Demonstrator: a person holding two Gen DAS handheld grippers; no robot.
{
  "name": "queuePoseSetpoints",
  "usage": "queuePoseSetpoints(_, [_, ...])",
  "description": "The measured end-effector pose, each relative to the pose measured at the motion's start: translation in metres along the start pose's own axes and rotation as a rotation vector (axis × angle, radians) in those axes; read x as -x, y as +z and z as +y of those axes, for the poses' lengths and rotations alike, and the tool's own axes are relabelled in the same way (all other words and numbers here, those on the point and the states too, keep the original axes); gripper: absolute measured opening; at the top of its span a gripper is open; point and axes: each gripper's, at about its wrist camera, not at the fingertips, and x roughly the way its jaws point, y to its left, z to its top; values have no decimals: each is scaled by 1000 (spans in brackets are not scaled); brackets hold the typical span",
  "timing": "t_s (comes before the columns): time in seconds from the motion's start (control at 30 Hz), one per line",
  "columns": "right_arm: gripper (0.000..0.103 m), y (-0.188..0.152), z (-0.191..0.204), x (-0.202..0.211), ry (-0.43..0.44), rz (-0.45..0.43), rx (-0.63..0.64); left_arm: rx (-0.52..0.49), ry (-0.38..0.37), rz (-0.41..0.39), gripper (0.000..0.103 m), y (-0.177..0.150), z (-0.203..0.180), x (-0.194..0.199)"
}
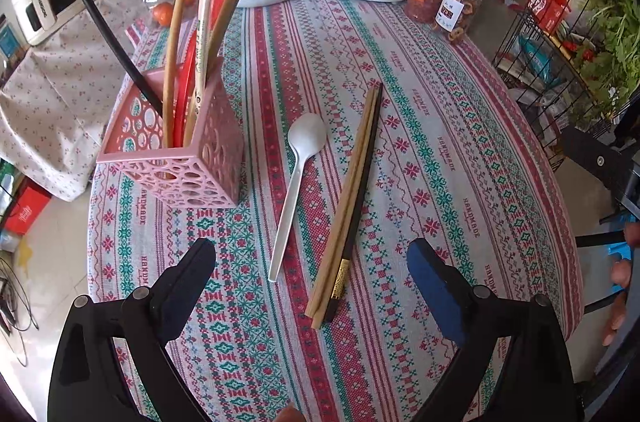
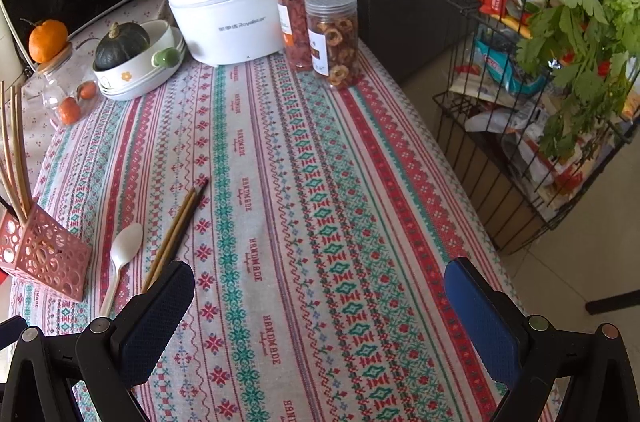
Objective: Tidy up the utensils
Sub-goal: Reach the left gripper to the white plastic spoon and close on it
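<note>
A pink perforated utensil holder point(image 1: 188, 158) stands on the patterned tablecloth point(image 1: 440, 150) at the left, holding several chopsticks and a red utensil. A white plastic spoon point(image 1: 296, 178) lies on the cloth beside it. To its right lie wooden chopsticks point(image 1: 344, 206) and a black chopstick point(image 1: 362, 190), side by side. My left gripper point(image 1: 312, 262) is open and empty, just above the near ends of the spoon and chopsticks. My right gripper point(image 2: 320, 286) is open and empty over the cloth, to the right of the holder point(image 2: 44, 254), spoon point(image 2: 122, 258) and chopsticks point(image 2: 176, 226).
At the table's back stand a white electric pot point(image 2: 228, 10), two jars of dried fruit point(image 2: 332, 38), a bowl with a dark squash point(image 2: 132, 58) and a glass jar with oranges point(image 2: 68, 94). A wire rack with greens point(image 2: 552, 102) stands off the right edge.
</note>
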Motion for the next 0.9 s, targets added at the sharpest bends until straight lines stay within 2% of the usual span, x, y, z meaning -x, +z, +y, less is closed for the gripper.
queuePoseSetpoints(0.23, [103,3,-19,-13,-1,29,-18,-12,-4,-16,98,28,-22,-26])
queuePoseSetpoints(0.53, [103,11,-33,-30,4,56,-20,93,-63,24,98,62,-22,-73])
queuePoseSetpoints(0.67, [103,14,-37,-39,6,73,-27,124,-44,21,96,71,-20,-85])
queuePoseSetpoints(0.77, [103,16,-37,-45,13,84,-27,147,-16,20,81,74,-18,-91])
queuePoseSetpoints(0.83, [103,17,-37,-48,15,87,-25,153,-24,32,65,74,-17,-96])
queuePoseSetpoints(0.9, [103,17,-36,-50,19,92,-23,153,-26,35,57,74,-17,-100])
